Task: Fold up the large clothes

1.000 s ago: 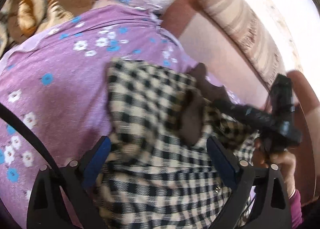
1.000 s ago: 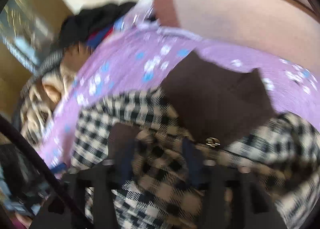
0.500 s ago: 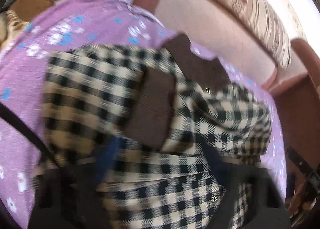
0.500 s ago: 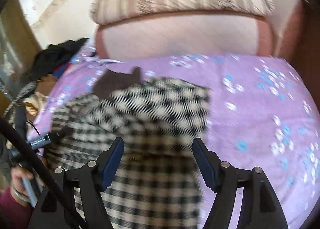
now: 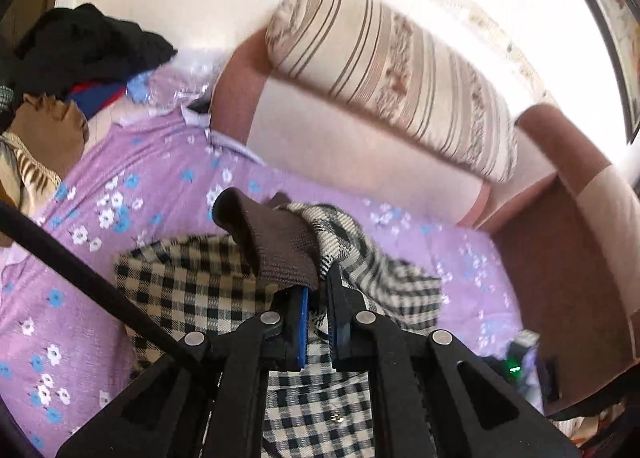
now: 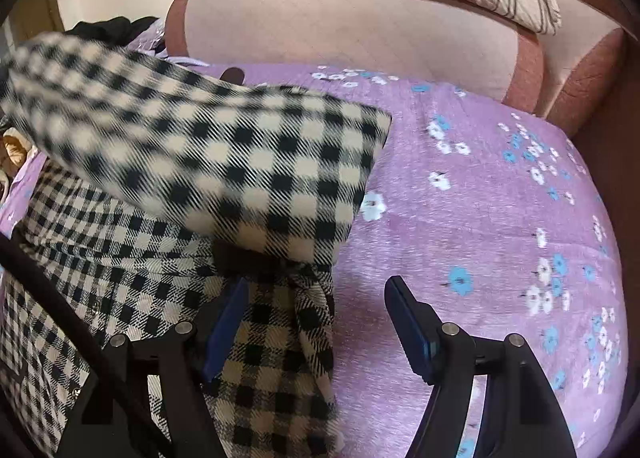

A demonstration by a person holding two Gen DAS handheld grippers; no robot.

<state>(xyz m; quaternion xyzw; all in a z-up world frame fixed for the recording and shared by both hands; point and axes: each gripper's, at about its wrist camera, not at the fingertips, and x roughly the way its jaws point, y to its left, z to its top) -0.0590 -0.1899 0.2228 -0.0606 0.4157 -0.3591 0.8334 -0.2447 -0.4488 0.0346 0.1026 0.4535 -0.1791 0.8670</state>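
A black-and-cream checked jacket [image 5: 188,282] with brown knit cuffs lies on a purple flowered sheet [image 5: 80,194] over a sofa. My left gripper [image 5: 317,290] is shut on the jacket's sleeve just below its brown cuff [image 5: 276,246], and holds it raised above the rest of the garment. In the right wrist view that lifted sleeve [image 6: 208,150] hangs blurred across the upper left. My right gripper [image 6: 316,298] stands open low over the jacket's [image 6: 120,278] right edge, with a fold of checked cloth between its fingers but not pinched.
A striped cushion [image 5: 392,70] rests on the sofa back [image 5: 352,150]. A heap of dark and tan clothes [image 5: 80,50] sits at the sheet's far left. A brown armrest [image 5: 560,250] bounds the right side. Bare sheet [image 6: 500,218] spreads right of the jacket.
My left gripper has closed on the sleeve near the cuff and lifted it up off the jacket. My right gripper has opened wider and swung to the jacket's right edge.
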